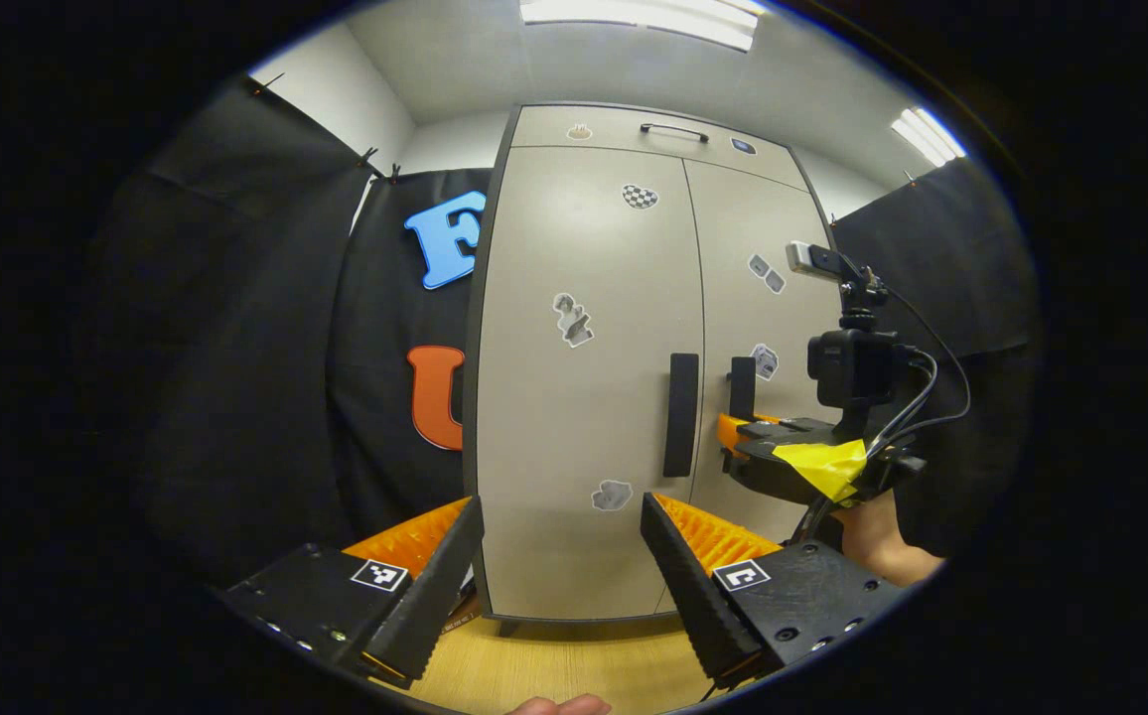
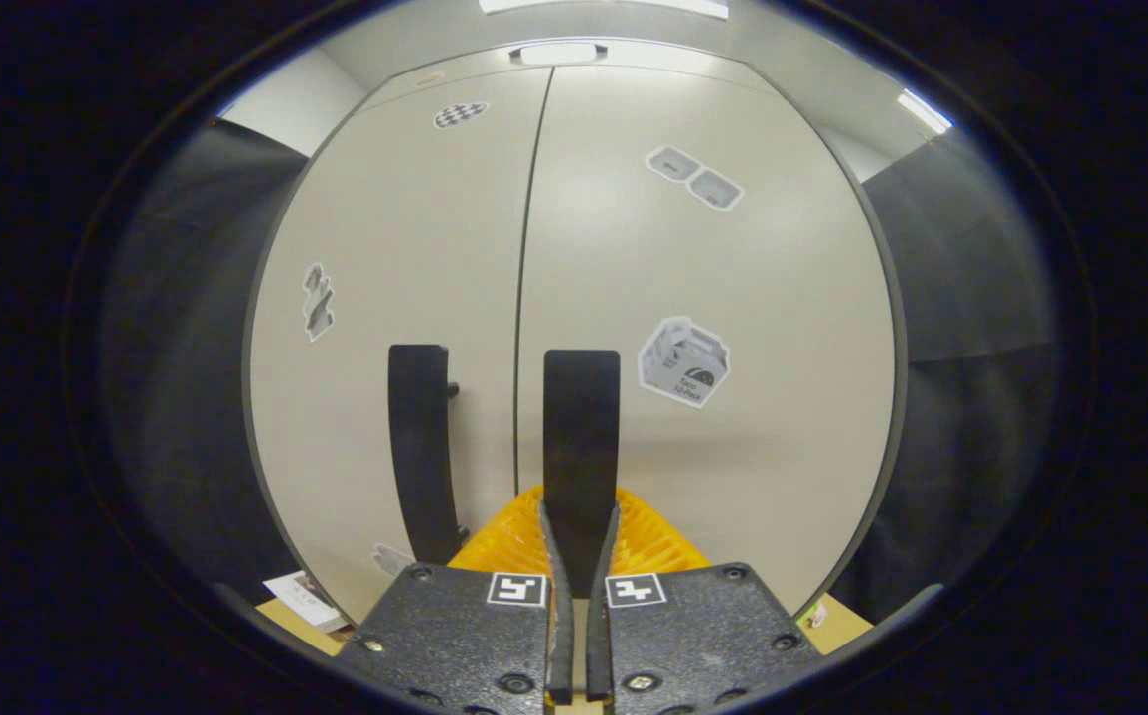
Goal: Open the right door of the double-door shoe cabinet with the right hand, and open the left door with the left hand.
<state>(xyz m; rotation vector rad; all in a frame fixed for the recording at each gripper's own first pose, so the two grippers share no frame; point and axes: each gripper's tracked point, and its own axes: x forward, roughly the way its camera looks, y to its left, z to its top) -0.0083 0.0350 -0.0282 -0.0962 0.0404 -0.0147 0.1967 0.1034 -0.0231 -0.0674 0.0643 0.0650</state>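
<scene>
A double-door shoe cabinet (image 1: 584,397) is shown standing upright on a wooden floor (image 1: 554,665), with black cloth hung to either side. Two doors are counted: the left door (image 1: 584,328) and the right door (image 1: 748,298), both closed, with a narrow seam between them. Above them one drawer front is seen, carrying one dark bar pull (image 1: 673,130). Two vertical dark handles are mounted just beside the seam, the left handle (image 1: 680,414) on the left door and the right handle (image 1: 741,387) on the right door.

In the left gripper view, the left gripper (image 1: 562,556) is held well apart from the cabinet, its two fingers spread wide and nothing between them; the lower part of the left door is framed in the gap. Farther off, the right gripper (image 1: 733,437) is seen at the right handle, held by a hand (image 1: 877,541) in a dark sleeve, with one small camera mounted on top.

In the right gripper view, the right gripper (image 2: 579,526) is drawn almost closed, and its two fingers (image 2: 549,556) are pressed on either side of the lower end of the right handle (image 2: 581,447). The left handle (image 2: 420,447) stands free just beside it.

Stickers are counted on the door faces: three on the left door, three on the right. Two ceiling lights (image 1: 644,15) are visible.
</scene>
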